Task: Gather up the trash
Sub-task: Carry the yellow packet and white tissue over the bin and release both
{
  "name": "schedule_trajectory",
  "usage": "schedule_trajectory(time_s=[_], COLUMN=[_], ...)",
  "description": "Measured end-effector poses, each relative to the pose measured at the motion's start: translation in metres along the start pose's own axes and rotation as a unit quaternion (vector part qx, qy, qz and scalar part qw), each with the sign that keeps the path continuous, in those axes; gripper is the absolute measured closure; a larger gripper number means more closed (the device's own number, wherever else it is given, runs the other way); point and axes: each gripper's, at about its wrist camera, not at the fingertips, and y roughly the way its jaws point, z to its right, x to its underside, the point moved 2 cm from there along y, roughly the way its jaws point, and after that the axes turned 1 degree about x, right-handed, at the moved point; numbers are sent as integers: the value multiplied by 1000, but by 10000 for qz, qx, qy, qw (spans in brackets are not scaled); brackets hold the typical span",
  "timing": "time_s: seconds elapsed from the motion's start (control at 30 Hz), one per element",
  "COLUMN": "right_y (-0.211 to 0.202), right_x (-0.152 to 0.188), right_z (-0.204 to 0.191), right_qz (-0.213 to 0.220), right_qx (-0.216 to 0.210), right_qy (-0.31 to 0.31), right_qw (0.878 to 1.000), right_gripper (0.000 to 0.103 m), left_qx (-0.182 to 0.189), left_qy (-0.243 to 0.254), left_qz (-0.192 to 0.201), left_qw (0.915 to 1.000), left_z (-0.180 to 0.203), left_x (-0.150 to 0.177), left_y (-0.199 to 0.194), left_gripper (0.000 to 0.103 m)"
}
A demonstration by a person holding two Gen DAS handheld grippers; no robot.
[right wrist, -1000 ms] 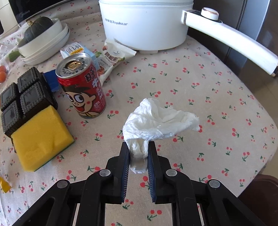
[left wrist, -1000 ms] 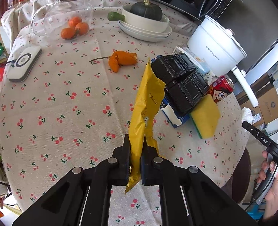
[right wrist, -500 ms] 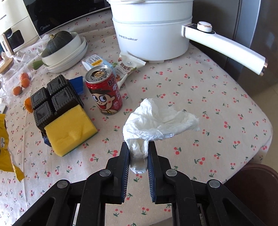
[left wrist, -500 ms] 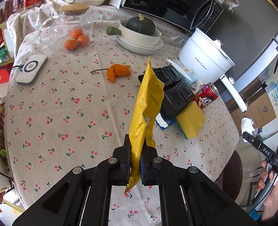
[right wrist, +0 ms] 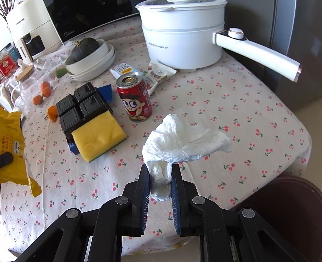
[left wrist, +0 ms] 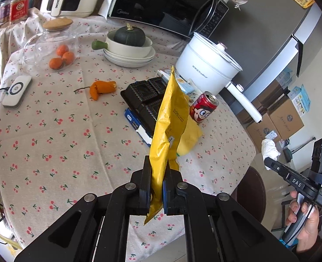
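My left gripper [left wrist: 157,170] is shut on a yellow wrapper [left wrist: 171,120] and holds it upright above the near part of the cherry-print table [left wrist: 51,131]. The wrapper also shows at the left of the right wrist view [right wrist: 7,144]. My right gripper [right wrist: 160,170] is shut on a crumpled white tissue [right wrist: 182,139], held above the table's near right edge. The tissue and right gripper show at the right of the left wrist view [left wrist: 268,150]. A red drink can [right wrist: 135,99], an orange peel [left wrist: 101,87] and small snack packets [right wrist: 158,72] lie on the table.
A yellow sponge [right wrist: 98,136] leans on black trays [right wrist: 82,107]. A white electric pot [right wrist: 182,37] with a long handle stands at the back right. Bowls with a squash [left wrist: 128,43], a glass jar of oranges [left wrist: 54,45], and a microwave [left wrist: 165,4] stand behind. A dark stool [right wrist: 291,214] sits below the table edge.
Both grippers have risen and pulled back from the table with their loads still held. More of the table and the back appliances come into view.
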Motion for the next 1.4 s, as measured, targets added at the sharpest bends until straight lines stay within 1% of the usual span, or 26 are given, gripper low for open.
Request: schedule_trajectory(time_s=[0.17, 0.27, 0.4, 0.5, 0.63, 0.87, 1.03, 1.17, 1.23, 1.27, 1.3, 1.33, 1.37, 1.4], right_y=[-10, -16, -26, -34, -46, -62, -70, -72, -72, -72, -71, -71, -71, -71], right_x=[10, 17, 31, 43, 62, 100, 120, 129, 131, 132, 132, 132, 132, 133], right_z=[15, 27, 52, 78, 117, 173, 197, 210, 215, 217, 218, 219, 219, 219], right_qz=[-16, -20, -45, -82, -127, -248, -325, -373, -394, -404, -416, -424, -430, -435], right_qx=[83, 149, 306, 453, 652, 950, 1081, 1149, 1176, 1186, 1192, 1198, 1203, 1206], right_qy=[1, 32, 131, 268, 556, 1044, 1266, 1365, 1406, 1427, 1449, 1464, 1467, 1465], right_qw=[10000, 9999, 9994, 9986, 9962, 9897, 9855, 9832, 9823, 9818, 9814, 9810, 9809, 9809], right_gripper=[88, 88, 88, 88, 88, 88, 88, 88, 88, 88, 88, 88, 88, 88], left_qx=[283, 463, 639, 787, 1010, 1332, 1393, 1330, 1234, 1150, 1060, 959, 845, 728], left_qy=[93, 206, 478, 687, 1037, 1678, 1882, 2000, 2049, 2073, 2089, 2083, 2071, 2073], left_qz=[-128, -262, -458, -631, -907, -1342, -1527, -1613, -1622, -1653, -1676, -1665, -1605, -1538], left_qw=[9995, 9984, 9958, 9925, 9853, 9675, 9601, 9572, 9573, 9573, 9576, 9590, 9614, 9634], left_z=[27, 51, 89, 120, 166, 242, 270, 275, 278, 278, 278, 276, 273, 271], left_x=[5, 10, 21, 31, 50, 96, 118, 127, 130, 129, 129, 131, 130, 128], left_y=[14, 26, 46, 63, 87, 131, 156, 172, 178, 182, 185, 186, 186, 186], left_gripper=[96, 96, 96, 96, 96, 96, 96, 95, 92, 79, 50, 35, 14, 9])
